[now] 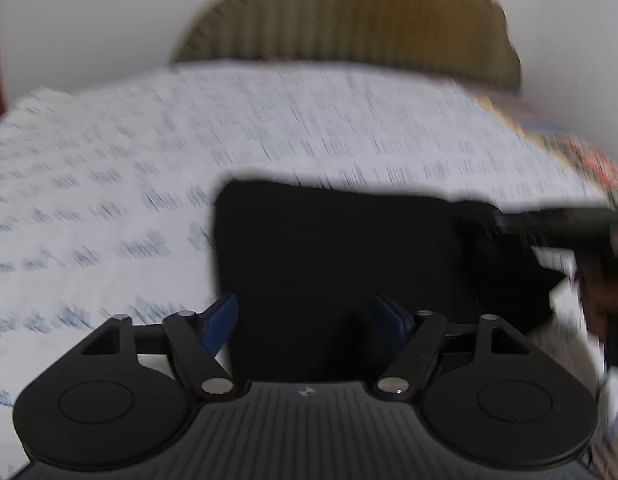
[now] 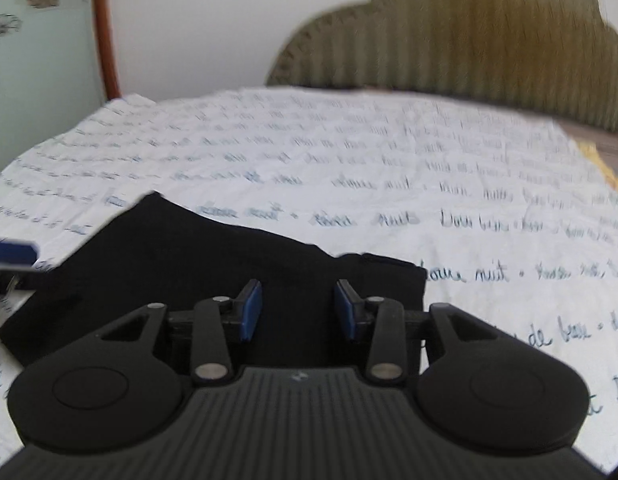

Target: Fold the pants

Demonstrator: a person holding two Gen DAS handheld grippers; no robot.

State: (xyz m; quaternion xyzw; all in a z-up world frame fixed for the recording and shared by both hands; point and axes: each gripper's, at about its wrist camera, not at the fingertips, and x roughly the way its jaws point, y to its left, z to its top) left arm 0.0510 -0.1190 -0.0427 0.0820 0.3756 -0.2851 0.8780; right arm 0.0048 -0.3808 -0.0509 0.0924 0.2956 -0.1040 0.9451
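Folded black pants (image 2: 213,280) on bed's script-printed sheet (image 2: 349,168); left tool (image 1: 305,320) and right tool (image 2: 299,308) both released above them.

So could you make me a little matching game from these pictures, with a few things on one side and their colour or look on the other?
Things:
1. pants
2. bedsheet
3. headboard
4. pads on the right tool

Looks:
A. white with handwriting print
B. blue
C. plain black
D. olive-brown, ribbed

Pairs: 1-C, 2-A, 3-D, 4-B
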